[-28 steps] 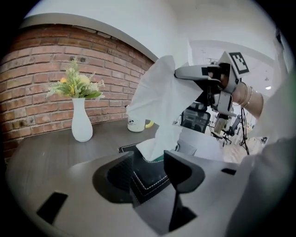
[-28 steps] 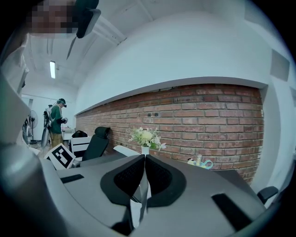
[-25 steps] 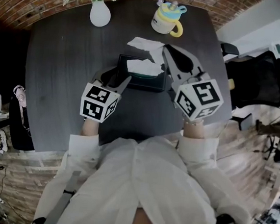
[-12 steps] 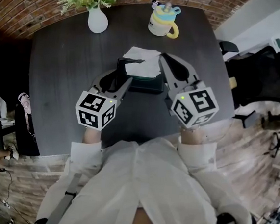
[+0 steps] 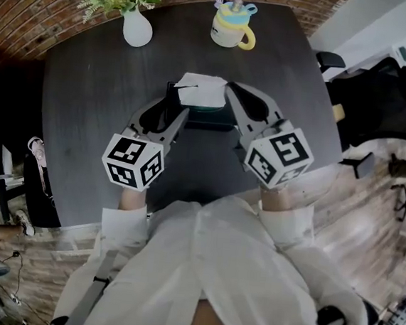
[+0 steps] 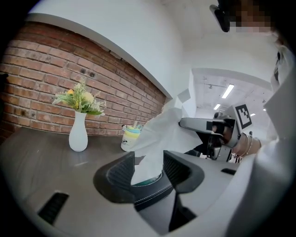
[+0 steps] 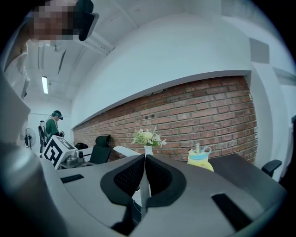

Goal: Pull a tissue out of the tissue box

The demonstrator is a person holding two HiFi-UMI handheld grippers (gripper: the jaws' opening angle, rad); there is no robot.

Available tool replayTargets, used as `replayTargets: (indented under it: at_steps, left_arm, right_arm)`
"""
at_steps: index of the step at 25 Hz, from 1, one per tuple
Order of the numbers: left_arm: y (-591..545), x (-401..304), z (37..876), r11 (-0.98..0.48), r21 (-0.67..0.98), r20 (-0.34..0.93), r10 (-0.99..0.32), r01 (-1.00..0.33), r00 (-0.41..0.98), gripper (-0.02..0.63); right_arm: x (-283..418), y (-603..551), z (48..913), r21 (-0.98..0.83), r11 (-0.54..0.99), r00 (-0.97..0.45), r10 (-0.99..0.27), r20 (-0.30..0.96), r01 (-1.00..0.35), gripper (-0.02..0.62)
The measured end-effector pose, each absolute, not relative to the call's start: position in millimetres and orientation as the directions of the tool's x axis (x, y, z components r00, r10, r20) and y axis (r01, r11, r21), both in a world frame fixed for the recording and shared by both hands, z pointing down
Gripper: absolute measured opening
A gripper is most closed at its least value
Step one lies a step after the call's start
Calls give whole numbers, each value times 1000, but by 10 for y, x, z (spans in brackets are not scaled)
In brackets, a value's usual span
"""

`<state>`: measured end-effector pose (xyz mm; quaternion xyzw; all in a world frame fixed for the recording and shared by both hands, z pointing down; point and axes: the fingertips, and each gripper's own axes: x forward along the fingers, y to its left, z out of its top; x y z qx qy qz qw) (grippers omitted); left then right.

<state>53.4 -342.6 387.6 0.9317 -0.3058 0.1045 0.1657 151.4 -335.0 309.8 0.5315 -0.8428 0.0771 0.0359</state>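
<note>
White tissue (image 5: 204, 90), seemingly black box (image 5: 208, 120)

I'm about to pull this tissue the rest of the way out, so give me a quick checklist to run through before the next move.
1. right gripper shut on the tissue: ok, a thin white edge sits between its closed jaws.
2. Tissue free of the tissue box: not ok, its lower end goes into the slot.
3. left gripper steadying the tissue box: cannot tell; its jaws stand apart at the slot.
4. Left gripper off the tissue: cannot tell, the tissue shows between its jaws.
5. mug and vase out of the way: ok, both stand far back on the table.
</note>
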Motion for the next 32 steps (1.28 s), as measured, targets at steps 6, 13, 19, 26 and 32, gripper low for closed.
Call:
replayTargets:
  at_steps: [6, 13, 19, 26, 32]
  left_arm:
    - [-3434, 524, 3860, -748, 253, 294, -545, -614, 785, 192]
    - [-3416, 530, 3886, -748, 252, 306, -540, -614, 784, 191]
    - [-3410, 549, 3899, -750, 253, 310, -536, -611, 785, 186]
    - [-3408, 534, 3893, -747, 257, 311, -536, -613, 785, 186]
    - [-3399, 527, 3870, -754, 250, 294, -539, -608, 789, 154]
  right_arm:
    - [1473, -3283, 3217, -103, 432, -443, -880, 169, -896, 6]
    - [1471, -3284, 3260, -113, 433, -447, -877, 174, -894, 6]
    - [1472, -3290, 3286, -114, 444, -458, -871, 181, -889, 6]
    - [1509, -3309, 3291, -83, 478, -484, -850, 208, -875, 6]
    - [1499, -3326, 3304, -32, 529, -520, -817, 251, -848, 6]
